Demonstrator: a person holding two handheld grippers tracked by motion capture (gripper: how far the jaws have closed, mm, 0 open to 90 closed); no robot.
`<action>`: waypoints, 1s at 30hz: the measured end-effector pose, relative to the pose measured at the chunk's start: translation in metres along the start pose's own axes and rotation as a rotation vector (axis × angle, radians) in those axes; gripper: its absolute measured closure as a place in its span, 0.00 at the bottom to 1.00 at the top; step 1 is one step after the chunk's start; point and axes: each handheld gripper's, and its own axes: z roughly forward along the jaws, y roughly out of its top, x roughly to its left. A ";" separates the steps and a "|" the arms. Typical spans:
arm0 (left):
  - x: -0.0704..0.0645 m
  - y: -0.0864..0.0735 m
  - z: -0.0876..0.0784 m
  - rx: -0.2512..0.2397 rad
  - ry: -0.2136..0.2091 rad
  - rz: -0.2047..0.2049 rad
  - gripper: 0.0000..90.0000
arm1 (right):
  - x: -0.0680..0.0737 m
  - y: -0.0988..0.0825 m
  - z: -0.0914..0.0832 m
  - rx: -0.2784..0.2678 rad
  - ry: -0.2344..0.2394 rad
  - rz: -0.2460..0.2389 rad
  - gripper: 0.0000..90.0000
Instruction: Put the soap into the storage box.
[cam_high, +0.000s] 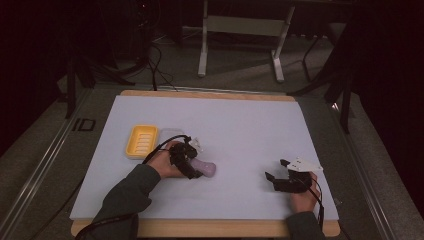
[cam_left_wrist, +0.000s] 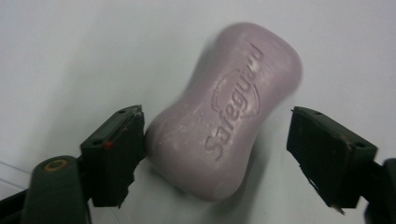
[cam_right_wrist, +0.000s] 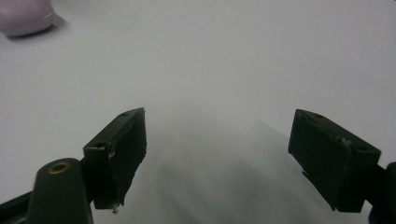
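While the white table sheet (cam_high: 235, 130) spreads across most of the high view and gives both hands a flat, bare working surface, the work in hand sits in its near left part. A yellow soap dish (cam_high: 141, 141) lies there, ridged face up, probably as the place meant to receive the bar. Just to its right, apart from it, the lilac soap bar (cam_left_wrist: 229, 112) lies flat on the sheet with its embossed brand side up, and the left gripper (cam_high: 184, 161) is brought low over it. In the left gripper view the jaws stand apart and straddle the bar's nearer end: one jaw touches or nearly touches the bar's side, while the other is clear of it with a gap, so the bar is bracketed but not yet clamped. Such an approach across the narrow waist looks chosen for a firm hold on a slippery shape. The right gripper (cam_high: 286, 176) rests well off near the right front edge, jaws apart over bare sheet, seemingly parked out of the way.
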 end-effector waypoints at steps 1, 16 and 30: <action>-0.001 0.000 -0.001 0.003 -0.001 0.001 0.24 | 0.000 0.000 0.000 0.000 0.000 0.000 0.21; -0.009 0.015 0.002 0.071 0.001 0.024 0.28 | 0.000 0.000 0.000 0.001 -0.002 -0.003 0.21; -0.009 0.027 0.011 0.150 0.021 0.009 0.45 | 0.001 0.000 0.000 0.005 -0.004 -0.011 0.21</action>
